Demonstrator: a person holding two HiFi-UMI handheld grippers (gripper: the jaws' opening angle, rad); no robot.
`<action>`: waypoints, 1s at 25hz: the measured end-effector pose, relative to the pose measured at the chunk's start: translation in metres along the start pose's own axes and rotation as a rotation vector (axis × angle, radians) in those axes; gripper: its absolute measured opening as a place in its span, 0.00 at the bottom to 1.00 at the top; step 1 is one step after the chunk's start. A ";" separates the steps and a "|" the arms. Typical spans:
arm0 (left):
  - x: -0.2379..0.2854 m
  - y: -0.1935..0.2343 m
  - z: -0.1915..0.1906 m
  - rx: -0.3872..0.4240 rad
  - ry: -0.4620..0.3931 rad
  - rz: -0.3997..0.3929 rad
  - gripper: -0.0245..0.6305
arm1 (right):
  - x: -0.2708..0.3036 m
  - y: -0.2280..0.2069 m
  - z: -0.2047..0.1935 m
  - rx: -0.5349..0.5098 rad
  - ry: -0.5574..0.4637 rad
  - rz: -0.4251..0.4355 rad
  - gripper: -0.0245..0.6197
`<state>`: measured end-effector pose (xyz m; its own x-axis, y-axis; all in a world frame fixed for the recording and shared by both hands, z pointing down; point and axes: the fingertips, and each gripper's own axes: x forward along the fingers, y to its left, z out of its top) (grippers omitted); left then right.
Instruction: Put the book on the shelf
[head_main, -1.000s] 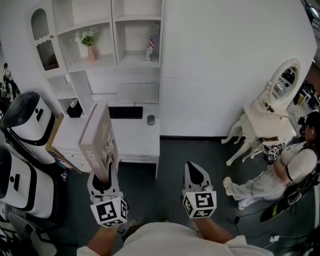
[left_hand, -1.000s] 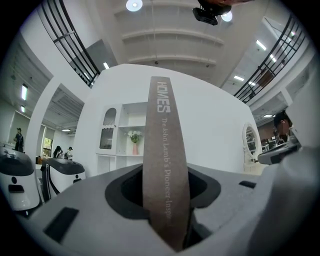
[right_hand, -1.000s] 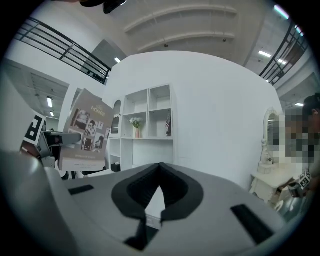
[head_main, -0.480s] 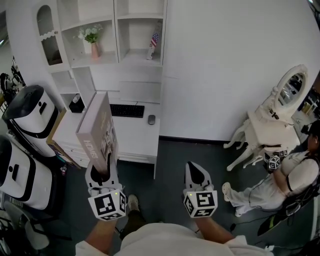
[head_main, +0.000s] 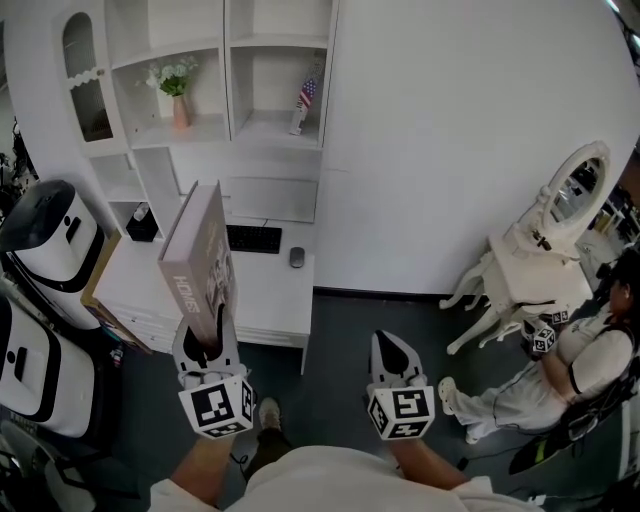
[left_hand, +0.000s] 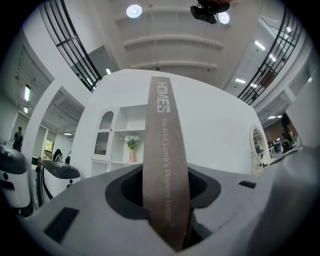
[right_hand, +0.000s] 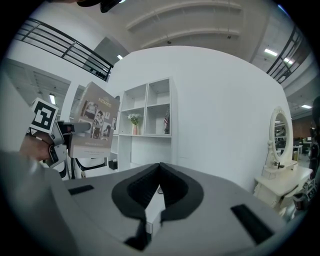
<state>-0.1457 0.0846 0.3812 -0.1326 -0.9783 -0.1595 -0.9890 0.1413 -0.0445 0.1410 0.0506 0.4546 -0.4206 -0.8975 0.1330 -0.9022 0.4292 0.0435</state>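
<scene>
the white shelf (head_main: 275, 125) rises from the far edge of the worktop (head_main: 265, 300), ahead and up from where the person stands. the book (head_main: 200, 255) stands upright, seemingly short of the worktop's near edge, long axis vertical, spine toward the person. its lower end is clamped in the left tongs (head_main: 207, 345), the nearer pair. the right tongs (head_main: 392, 345) are pinched together, empty.

Vase (head_main: 178, 100), flag (head_main: 303, 96) each occupy one shelf (head_main: 228, 70) bay.
</scene>
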 end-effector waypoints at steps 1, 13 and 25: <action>0.007 0.001 -0.002 -0.001 -0.002 -0.004 0.29 | 0.006 -0.001 0.001 -0.002 -0.001 -0.005 0.05; 0.112 0.021 -0.020 -0.019 0.014 -0.067 0.29 | 0.108 -0.006 0.029 -0.005 0.002 -0.074 0.05; 0.214 0.048 -0.016 -0.046 -0.017 -0.146 0.29 | 0.194 0.006 0.043 0.008 0.013 -0.164 0.05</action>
<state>-0.2226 -0.1200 0.3612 0.0136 -0.9852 -0.1709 -0.9997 -0.0097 -0.0234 0.0495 -0.1249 0.4380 -0.2661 -0.9541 0.1376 -0.9595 0.2759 0.0575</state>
